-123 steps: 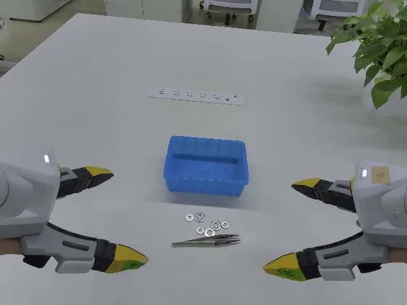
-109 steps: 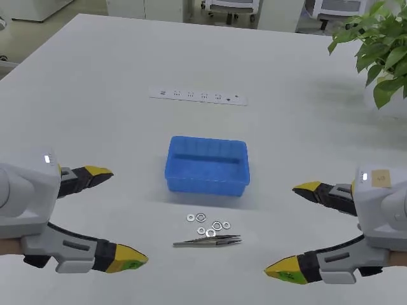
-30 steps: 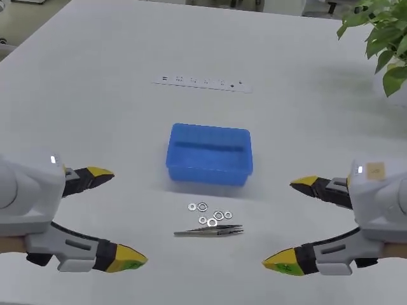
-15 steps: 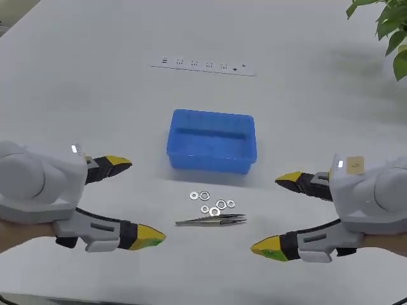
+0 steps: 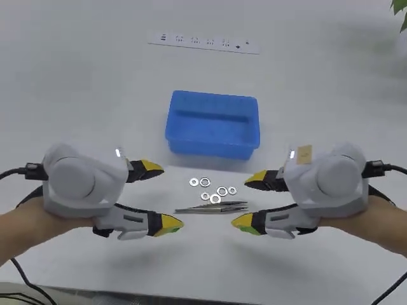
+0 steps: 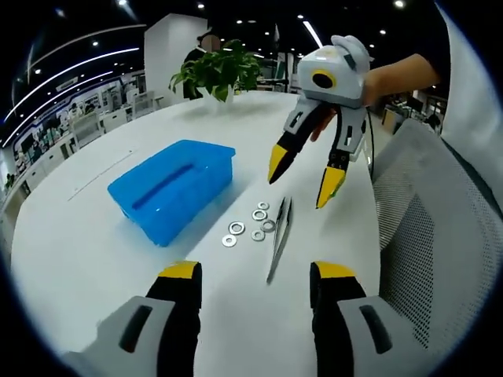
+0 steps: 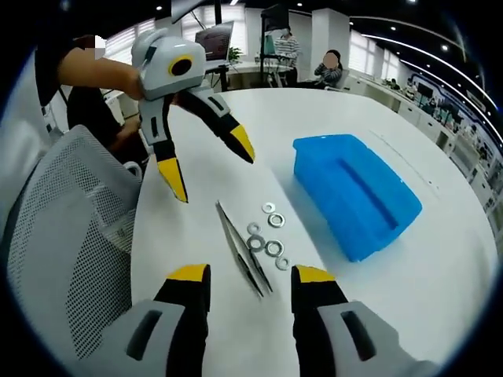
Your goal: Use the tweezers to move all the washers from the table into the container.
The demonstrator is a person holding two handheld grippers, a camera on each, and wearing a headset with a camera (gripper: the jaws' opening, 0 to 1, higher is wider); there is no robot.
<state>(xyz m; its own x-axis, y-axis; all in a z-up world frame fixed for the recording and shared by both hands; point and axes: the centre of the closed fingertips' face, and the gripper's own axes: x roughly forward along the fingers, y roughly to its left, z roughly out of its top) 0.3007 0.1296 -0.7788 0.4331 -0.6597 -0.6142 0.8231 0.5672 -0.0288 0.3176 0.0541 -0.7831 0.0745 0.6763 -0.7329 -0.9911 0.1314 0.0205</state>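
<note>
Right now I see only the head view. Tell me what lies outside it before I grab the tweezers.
Observer: A mesh chair sits at the near edge of the table, on your side.
Operator: Now my right.
Observer: A plant stands well beyond the right gripper.
Operator: Check the tweezers close up.
Observer: The right gripper view shows one washer lying against the tweezers.

We've got shiny metal washers (image 5: 205,183) and polished metal tweezers (image 5: 210,207) on a smooth, matt white bench (image 5: 82,95); the blue container (image 5: 213,147) looks plastic (slightly glossy).
</note>
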